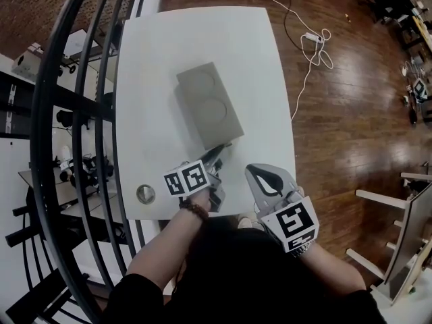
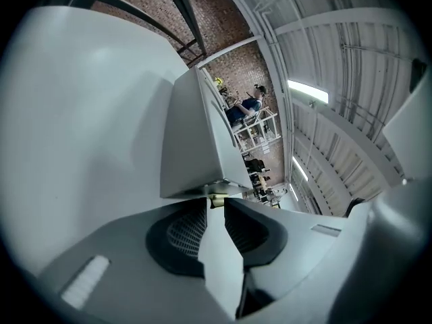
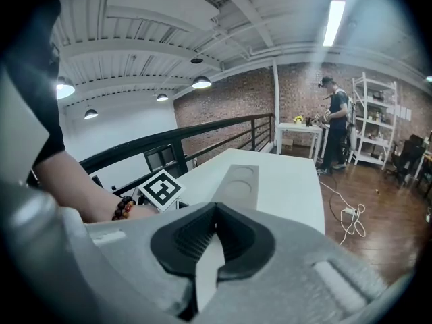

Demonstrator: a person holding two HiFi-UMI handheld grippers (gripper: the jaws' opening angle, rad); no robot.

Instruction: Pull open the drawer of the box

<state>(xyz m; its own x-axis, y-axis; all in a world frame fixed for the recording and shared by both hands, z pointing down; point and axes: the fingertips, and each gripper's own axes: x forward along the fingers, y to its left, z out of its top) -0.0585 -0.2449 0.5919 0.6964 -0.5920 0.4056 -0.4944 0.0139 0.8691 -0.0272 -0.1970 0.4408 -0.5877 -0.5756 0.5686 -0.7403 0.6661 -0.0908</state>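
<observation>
A grey box [image 1: 209, 103] with two round recesses in its lid lies aslant in the middle of the white table [image 1: 155, 79]. My left gripper [image 1: 217, 155] points at the box's near end. In the left gripper view its jaws [image 2: 215, 205] stand a little apart, and a small brass knob [image 2: 217, 199] on the box front [image 2: 192, 147] sits at the gap between the tips, with neither pad pressing on it. I cannot tell whether the drawer is out. My right gripper [image 1: 254, 170] hovers over the table's near edge to the right, shut [image 3: 216, 208] and empty, with the box [image 3: 239, 184] ahead of it.
A black railing [image 1: 74, 113] runs along the table's left side. A round metal insert [image 1: 145, 194] sits in the table's near left corner. A white cable [image 1: 310, 46] lies on the wooden floor to the right. A person [image 3: 334, 123] stands far off by shelves.
</observation>
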